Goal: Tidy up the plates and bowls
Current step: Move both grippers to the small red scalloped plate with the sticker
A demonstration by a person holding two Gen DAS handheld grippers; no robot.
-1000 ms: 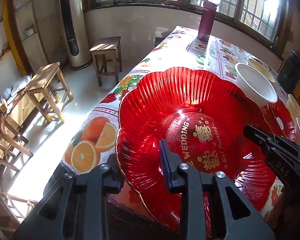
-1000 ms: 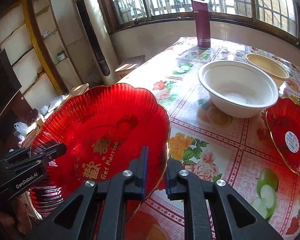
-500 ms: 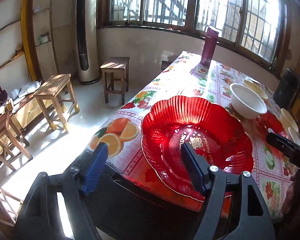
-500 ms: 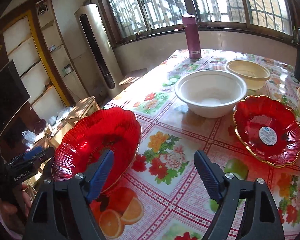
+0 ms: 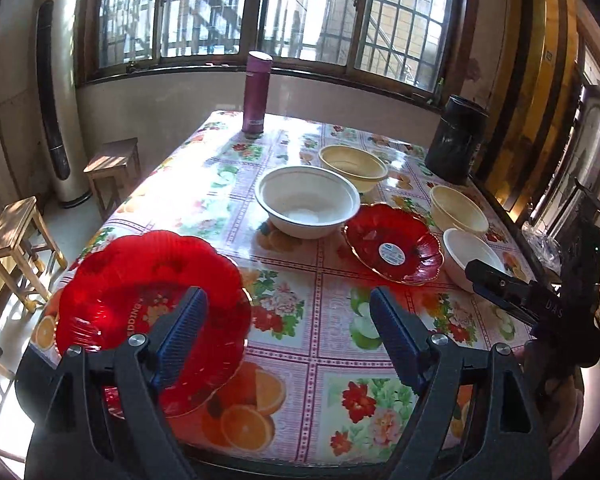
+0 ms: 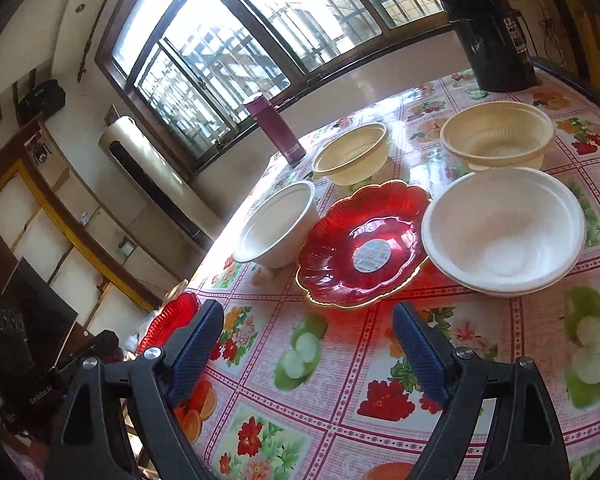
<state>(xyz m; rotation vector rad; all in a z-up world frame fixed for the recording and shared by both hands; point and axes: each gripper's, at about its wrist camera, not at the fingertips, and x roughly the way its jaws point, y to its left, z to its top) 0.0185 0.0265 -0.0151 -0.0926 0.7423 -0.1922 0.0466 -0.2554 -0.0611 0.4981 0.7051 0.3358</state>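
At the near left corner the large red plate (image 5: 152, 304) lies flat on the table (image 5: 324, 320), released. The left gripper (image 5: 288, 320) and right gripper (image 6: 308, 336) have just been opening, nothing between their jaws; the right faces the smaller red plate (image 6: 364, 244) among the bowls, likely next.

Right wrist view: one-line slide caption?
Open right gripper faces small red plate flanked by white bowls on the floral tablecloth.
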